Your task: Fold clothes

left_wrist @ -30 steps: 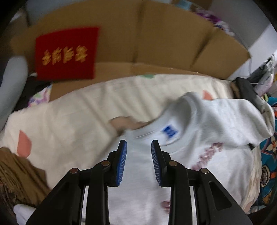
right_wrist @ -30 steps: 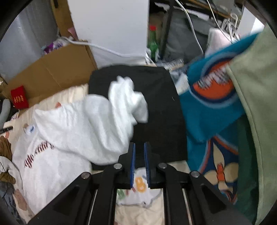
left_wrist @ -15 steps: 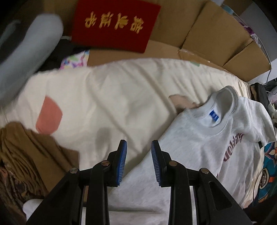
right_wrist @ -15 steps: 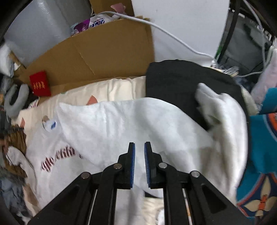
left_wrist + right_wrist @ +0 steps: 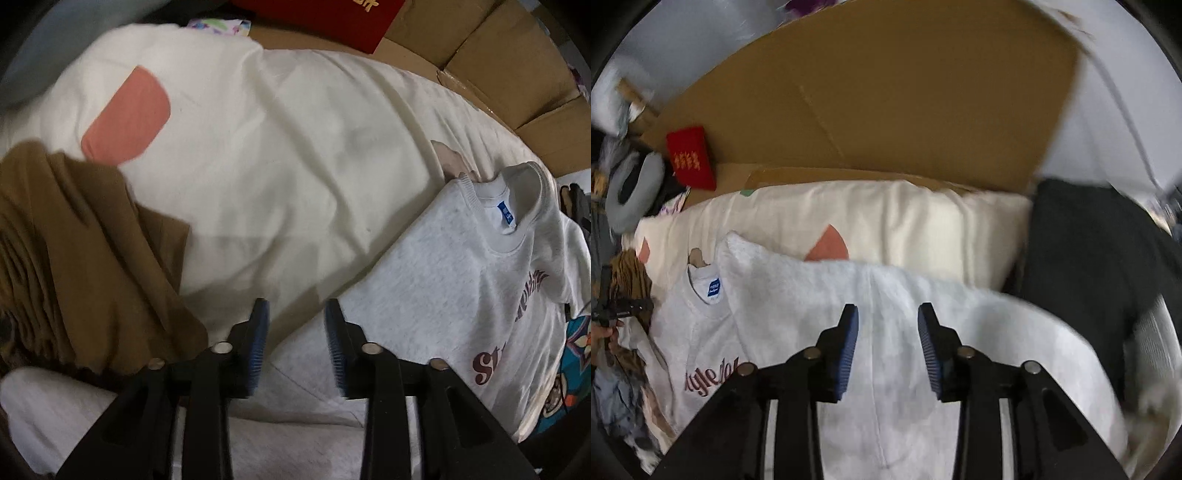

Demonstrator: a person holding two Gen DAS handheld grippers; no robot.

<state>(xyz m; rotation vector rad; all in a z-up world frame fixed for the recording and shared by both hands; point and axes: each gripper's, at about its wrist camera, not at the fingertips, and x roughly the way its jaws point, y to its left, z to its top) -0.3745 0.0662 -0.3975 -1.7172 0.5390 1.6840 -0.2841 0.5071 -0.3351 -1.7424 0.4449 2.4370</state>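
Note:
A light grey sweatshirt [image 5: 461,277] with a blue neck label and dark red lettering lies face up on a cream blanket [image 5: 295,147]. My left gripper [image 5: 297,306] points down over the sweatshirt's left shoulder edge. Its jaws are opening, with only cloth far below them. In the right wrist view the sweatshirt [image 5: 798,295] has a sleeve spread out to the right. My right gripper [image 5: 888,310] hangs above that sleeve. Its jaws are opening too, and nothing is pinched between the blue pads.
A brown garment [image 5: 74,258] is bunched at the blanket's left. Flattened cardboard [image 5: 886,110] and a red card with gold lettering [image 5: 690,162] stand behind. A black cloth [image 5: 1089,258] lies at the right, and patterned teal fabric [image 5: 576,350] at the sweatshirt's far side.
Both pairs of jaws have spread apart. The left view slid from the collar to the sweatshirt's left edge. The right view swung from the black cloth to over the sleeve, which now lies flatter.

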